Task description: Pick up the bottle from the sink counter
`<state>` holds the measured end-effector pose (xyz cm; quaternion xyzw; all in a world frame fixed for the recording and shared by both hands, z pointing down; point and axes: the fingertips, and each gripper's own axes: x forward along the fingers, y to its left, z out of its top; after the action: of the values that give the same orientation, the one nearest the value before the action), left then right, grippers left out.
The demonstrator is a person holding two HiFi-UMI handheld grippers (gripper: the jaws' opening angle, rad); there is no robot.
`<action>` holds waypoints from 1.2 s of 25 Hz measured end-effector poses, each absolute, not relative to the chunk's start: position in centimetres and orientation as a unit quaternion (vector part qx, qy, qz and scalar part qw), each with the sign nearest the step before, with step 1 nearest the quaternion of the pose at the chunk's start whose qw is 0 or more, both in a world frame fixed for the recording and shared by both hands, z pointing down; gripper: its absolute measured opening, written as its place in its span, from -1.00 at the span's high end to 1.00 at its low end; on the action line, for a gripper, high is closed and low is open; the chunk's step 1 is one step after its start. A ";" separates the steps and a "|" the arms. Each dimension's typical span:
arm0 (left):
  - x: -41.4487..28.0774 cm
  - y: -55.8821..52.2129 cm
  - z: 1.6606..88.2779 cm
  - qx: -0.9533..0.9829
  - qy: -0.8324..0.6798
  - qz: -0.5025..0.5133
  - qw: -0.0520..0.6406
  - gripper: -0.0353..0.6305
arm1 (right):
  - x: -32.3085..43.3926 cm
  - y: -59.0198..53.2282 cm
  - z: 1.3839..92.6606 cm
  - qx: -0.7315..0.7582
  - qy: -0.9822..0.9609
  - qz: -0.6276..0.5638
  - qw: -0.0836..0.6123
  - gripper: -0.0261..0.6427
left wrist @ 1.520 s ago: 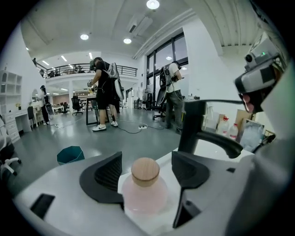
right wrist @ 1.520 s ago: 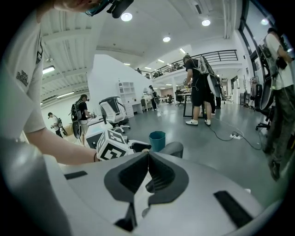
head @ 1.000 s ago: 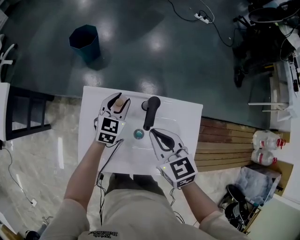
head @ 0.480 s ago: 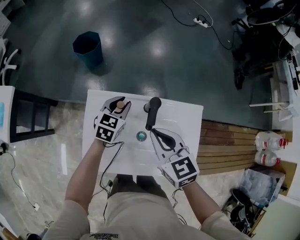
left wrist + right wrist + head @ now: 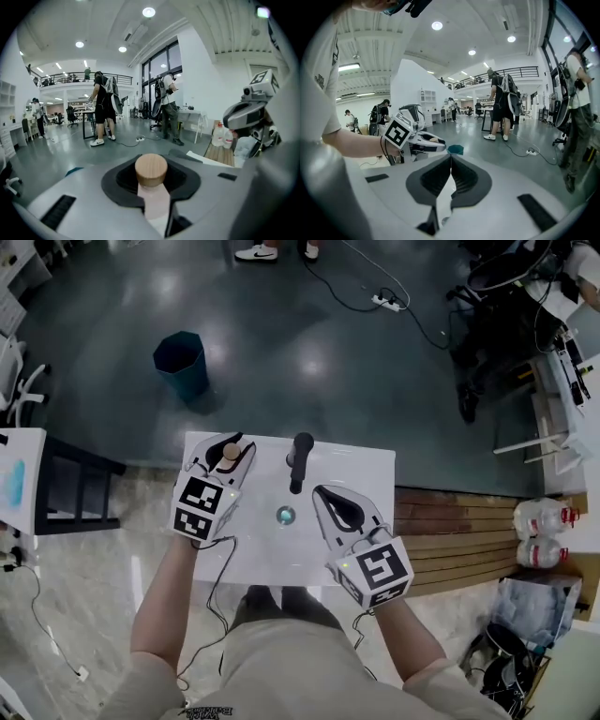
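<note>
A pale bottle with a round wooden cap (image 5: pixel 229 452) stands at the sink counter's (image 5: pixel 361 474) back left corner. My left gripper (image 5: pixel 225 448) is shut on it, its dark pads pressing the neck just under the cap. In the left gripper view the bottle (image 5: pixel 151 169) rises upright between the jaws of the left gripper (image 5: pixel 151 187). My right gripper (image 5: pixel 323 493) hovers over the basin right of the drain (image 5: pixel 285 516), shut with nothing in it. The right gripper view shows the right gripper (image 5: pixel 450 157) with its pads touching.
A black faucet (image 5: pixel 300 460) rises at the counter's back middle, between the two grippers. A teal bin (image 5: pixel 182 364) stands on the dark floor beyond. A black frame (image 5: pixel 80 488) is to the left, wooden slats (image 5: pixel 450 531) and water jugs (image 5: pixel 542 535) to the right. People stand farther off.
The left jaws have drawn in around the bottle's neck, and the left hand has tilted a little outward. The right gripper has stayed over the basin.
</note>
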<state>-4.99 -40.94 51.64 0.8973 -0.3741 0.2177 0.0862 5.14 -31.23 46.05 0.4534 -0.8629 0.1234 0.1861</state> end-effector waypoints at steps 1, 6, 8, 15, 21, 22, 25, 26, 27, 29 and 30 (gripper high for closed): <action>-5.1 -40.4 50.2 0.899 -0.374 0.215 0.076 0.59 | 5.4 -31.0 45.0 0.458 -0.862 0.118 0.180 0.93; -5.3 -37.6 43.4 0.909 -0.371 0.189 0.038 0.60 | 6.7 -29.6 39.7 0.487 -0.857 0.090 0.141 0.93; -5.5 -36.0 41.3 0.911 -0.370 0.177 0.034 0.60 | 7.1 -28.6 37.8 0.493 -0.857 0.076 0.130 0.93; -6.2 -29.8 35.8 0.917 -0.366 0.159 0.014 0.60 | 7.8 -24.6 33.2 0.495 -0.861 0.031 0.113 0.93; -6.6 -25.1 34.2 0.920 -0.358 0.160 0.017 0.60 | 7.3 -22.1 32.9 0.483 -0.867 0.034 0.116 0.93; -6.7 -24.5 34.3 0.919 -0.358 0.162 0.020 0.60 | 7.1 -21.7 33.0 0.480 -0.868 0.036 0.117 0.93; -7.0 -23.0 35.1 0.918 -0.358 0.166 0.033 0.60 | 6.6 -21.0 33.5 0.475 -0.871 0.044 0.119 0.93; -7.1 -22.7 35.5 0.918 -0.358 0.166 0.038 0.60 | 6.4 -20.9 33.7 0.473 -0.871 0.047 0.120 0.93; -7.3 -22.4 36.0 0.918 -0.357 0.166 0.046 0.60 | 6.3 -20.8 34.0 0.471 -0.872 0.050 0.121 0.93; -7.5 -21.8 37.2 0.918 -0.355 0.166 0.063 0.60 | 5.9 -20.6 34.5 0.466 -0.874 0.057 0.126 0.93; -7.6 -21.4 37.8 0.917 -0.355 0.168 0.070 0.60 | 5.7 -20.4 34.9 0.462 -0.875 0.060 0.130 0.93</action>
<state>-7.57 -21.42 37.79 0.9170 -0.3551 0.1675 0.0701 5.69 -20.41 34.85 0.4622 -0.8751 0.0604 0.1305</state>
